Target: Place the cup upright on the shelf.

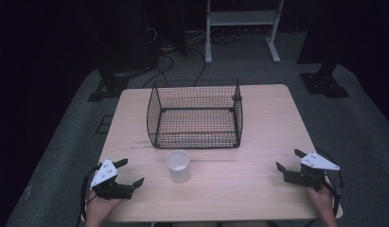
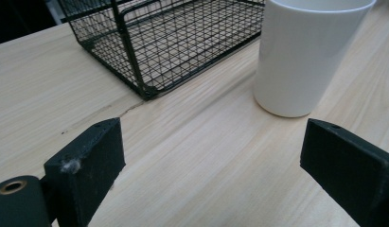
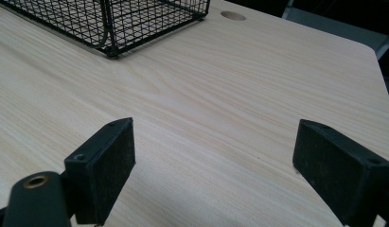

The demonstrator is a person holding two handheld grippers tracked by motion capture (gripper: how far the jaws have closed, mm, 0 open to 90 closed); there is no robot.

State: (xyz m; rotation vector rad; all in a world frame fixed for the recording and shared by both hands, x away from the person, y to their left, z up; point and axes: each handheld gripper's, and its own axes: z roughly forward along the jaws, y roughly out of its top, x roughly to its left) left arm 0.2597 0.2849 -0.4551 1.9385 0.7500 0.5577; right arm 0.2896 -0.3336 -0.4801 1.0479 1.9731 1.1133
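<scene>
Resting on table (image 1: 258, 142), both grippers' fingers released; cup (image 1: 178, 165) before wire basket (image 1: 196, 114).

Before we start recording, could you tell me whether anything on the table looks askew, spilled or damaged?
Nothing stands out. The white cup stands upright in front of the wire basket, which sits square on the table with no spill. The left gripper and right gripper are open and hold nothing.

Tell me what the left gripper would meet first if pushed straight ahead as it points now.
Probably the cup. The left gripper is open, and in its own view the cup stands ahead, right of centre. It might slip just past on the left, towards the basket corner; depth is unclear.
</scene>
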